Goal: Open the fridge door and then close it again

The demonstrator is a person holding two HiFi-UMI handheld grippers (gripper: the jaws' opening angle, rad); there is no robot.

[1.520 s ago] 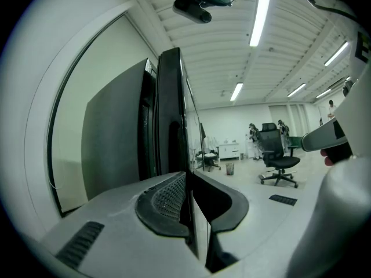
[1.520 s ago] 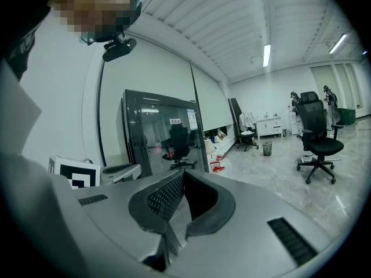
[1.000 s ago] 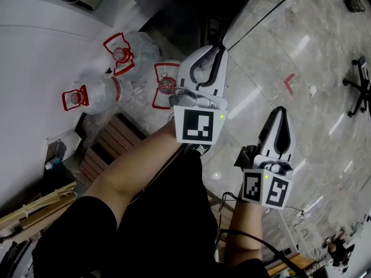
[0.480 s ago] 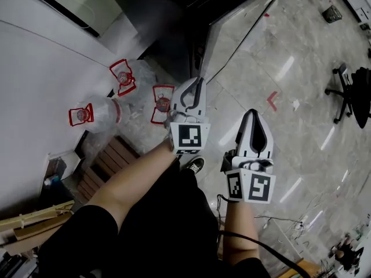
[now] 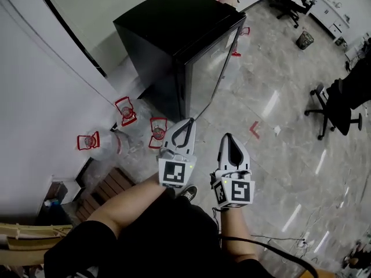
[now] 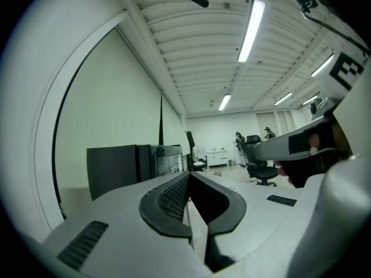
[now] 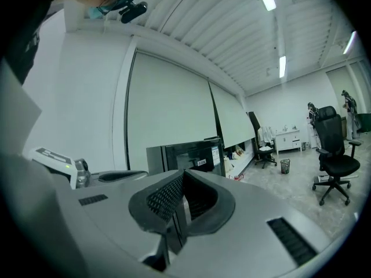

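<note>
While well short of the fridge (image 5: 174,33), upright on the floor (image 5: 278,114) beside the wall (image 5: 35,68) with door (image 5: 211,68) shut, approach step only, left tongs (image 5: 186,123) and right tongs (image 5: 227,138) both closed and empty; next, probably: close in, open one pair, hook the door edge.

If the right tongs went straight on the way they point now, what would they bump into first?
Most likely the black fridge. It sits dead ahead of the right tongs in their own view, its door shut, with nothing visible in between. How far off it stands is hard to judge.
</note>
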